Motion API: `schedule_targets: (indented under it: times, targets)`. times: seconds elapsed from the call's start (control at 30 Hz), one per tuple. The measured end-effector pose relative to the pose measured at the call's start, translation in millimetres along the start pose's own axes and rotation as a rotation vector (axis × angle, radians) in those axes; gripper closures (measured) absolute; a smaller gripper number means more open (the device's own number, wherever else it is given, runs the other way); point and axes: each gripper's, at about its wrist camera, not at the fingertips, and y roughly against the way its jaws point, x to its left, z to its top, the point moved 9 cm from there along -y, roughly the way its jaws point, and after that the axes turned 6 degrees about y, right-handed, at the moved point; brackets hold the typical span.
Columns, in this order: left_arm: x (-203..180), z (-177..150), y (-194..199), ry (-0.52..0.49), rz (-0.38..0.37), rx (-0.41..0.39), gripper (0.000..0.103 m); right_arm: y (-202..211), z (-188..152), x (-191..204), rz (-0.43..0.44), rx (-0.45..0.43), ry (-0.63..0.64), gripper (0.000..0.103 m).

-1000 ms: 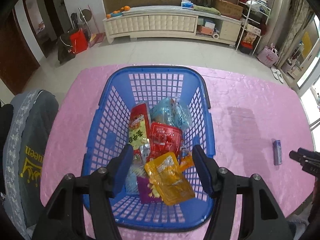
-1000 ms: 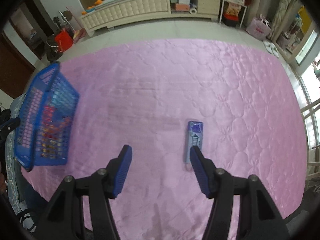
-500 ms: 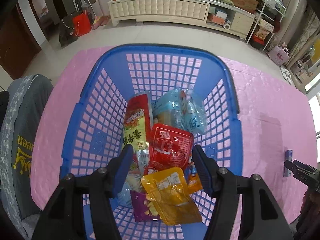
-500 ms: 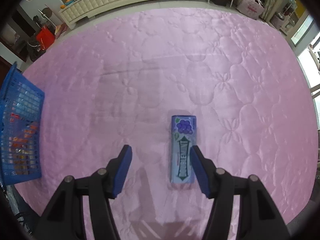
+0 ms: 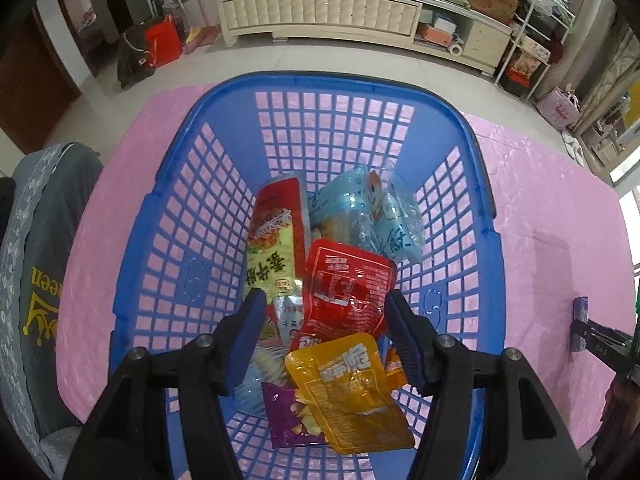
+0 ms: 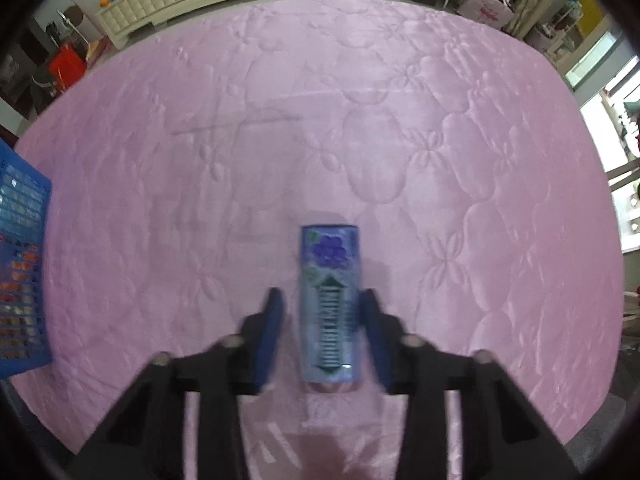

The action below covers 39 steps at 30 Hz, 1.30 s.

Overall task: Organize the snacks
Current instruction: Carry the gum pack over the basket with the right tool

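A blue plastic basket [image 5: 320, 80] stands on the pink quilted tablecloth [image 5: 560, 240] and holds several snack packs: a red pouch [image 5: 348, 284], a yellow pouch [image 5: 348, 392], a light-blue bag [image 5: 360, 212], a long red-and-green packet [image 5: 272, 248] and a purple packet [image 5: 284, 416]. My left gripper [image 5: 324, 320] hovers open over the basket's near end, holding nothing. A blue-purple gum pack [image 6: 330, 304] lies flat on the cloth. My right gripper [image 6: 322, 312] points down over it with its jaws closing. The pack is between them, and a gap remains at the left finger [image 6: 272, 320].
A chair back draped in grey cloth [image 5: 36, 280] stands left of the table. In the right wrist view the basket's side [image 6: 24, 272] shows at the far left. A long white cabinet [image 5: 320, 12] and shelves line the far wall beyond the floor.
Both grippers came down closer to their targets. The right fingers now straddle the gum pack and have narrowed around it. The left gripper's opening looks unchanged.
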Motion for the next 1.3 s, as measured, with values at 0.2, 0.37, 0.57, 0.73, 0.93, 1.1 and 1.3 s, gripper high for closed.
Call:
schedule_targets:
  times: [0.2, 0.37, 0.57, 0.73, 0.93, 1.1, 1.3]
  targets:
    - [-9.2, -1.3, 9.5, -0.028, -0.019, -0.014, 0.044, 4.6, -5.4, 7.9, -0.003, -0.020, 0.023, 0.068]
    - [-9.0, -4.7, 32.1, -0.035, -0.051, -0.043, 0.044, 35.8, -8.7, 19.2, 0.015, -0.070, 0.031, 0.069]
    - [5.8, -7.8, 71.5, -0.033, -0.095, -0.100, 0.044, 98.0, -5.7, 46.7, 0.041, -0.155, 0.083, 0.068]
    - [29.8, -9.5, 104.5, -0.026, -0.110, -0.150, 0.044, 135.7, 1.4, 86.4, 0.071, -0.224, 0.142, 0.068]
    - [64.0, -13.3, 127.0, -0.005, -0.105, -0.189, 0.044, 168.9, 4.4, 143.7, 0.130, -0.281, 0.217, 0.068]
    - [86.7, -17.9, 136.6, -0.006, -0.082, -0.218, 0.044, 184.7, 3.2, 187.3, 0.169, -0.304, 0.279, 0.068]
    - [112.4, -20.9, 140.8, 0.015, -0.074, -0.220, 0.044, 194.7, 3.7, 233.8, 0.200, -0.308, 0.349, 0.068]
